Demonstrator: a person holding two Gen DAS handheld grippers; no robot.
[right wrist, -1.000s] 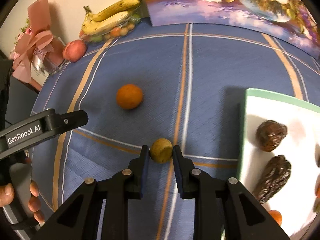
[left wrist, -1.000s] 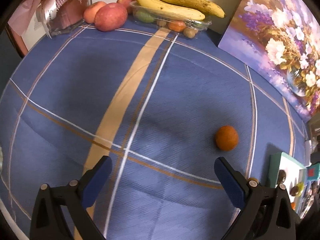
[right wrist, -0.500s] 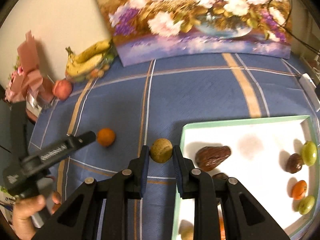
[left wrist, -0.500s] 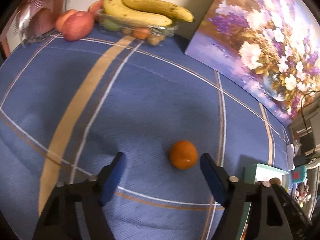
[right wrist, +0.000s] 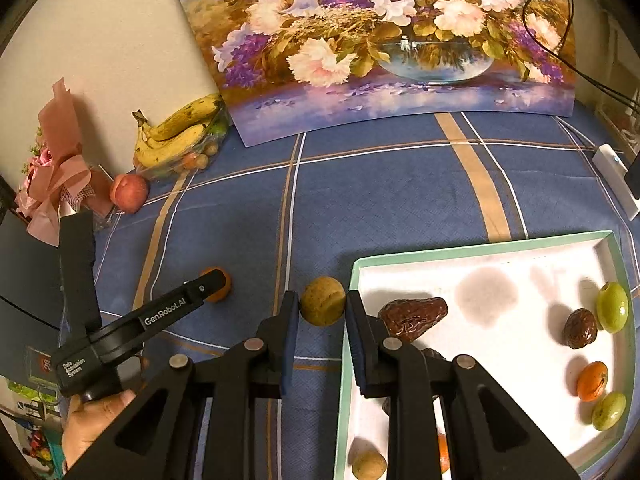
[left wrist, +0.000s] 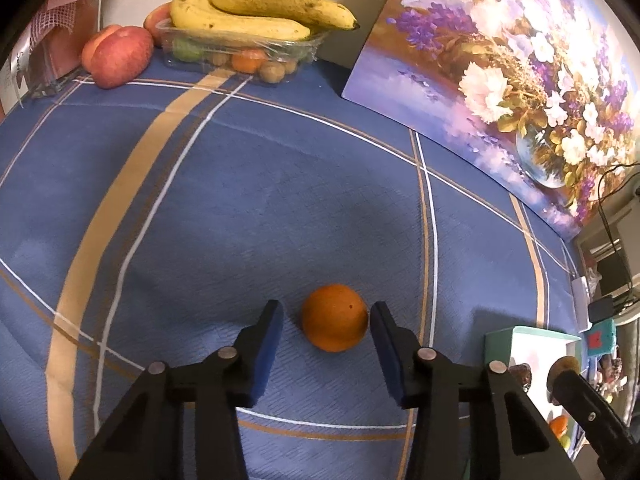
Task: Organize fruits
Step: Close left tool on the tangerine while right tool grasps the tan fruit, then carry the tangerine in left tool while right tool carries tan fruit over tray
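While the right gripper [right wrist: 322, 312] clamps a small round tan fruit [right wrist: 322, 306] just beside the white, green-rimmed tray [right wrist: 480, 249], the left gripper [left wrist: 326, 324], jaws just closing, straddles a round orange fruit [left wrist: 334, 317] on the blue plaid tabletop [left wrist: 248, 208], pads not yet touching.

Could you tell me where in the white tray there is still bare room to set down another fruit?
The white tray is bare across its middle, between the long brown date and the fruits along its right wall, such as the green one. The near left corner, by the tan ball, is crowded.
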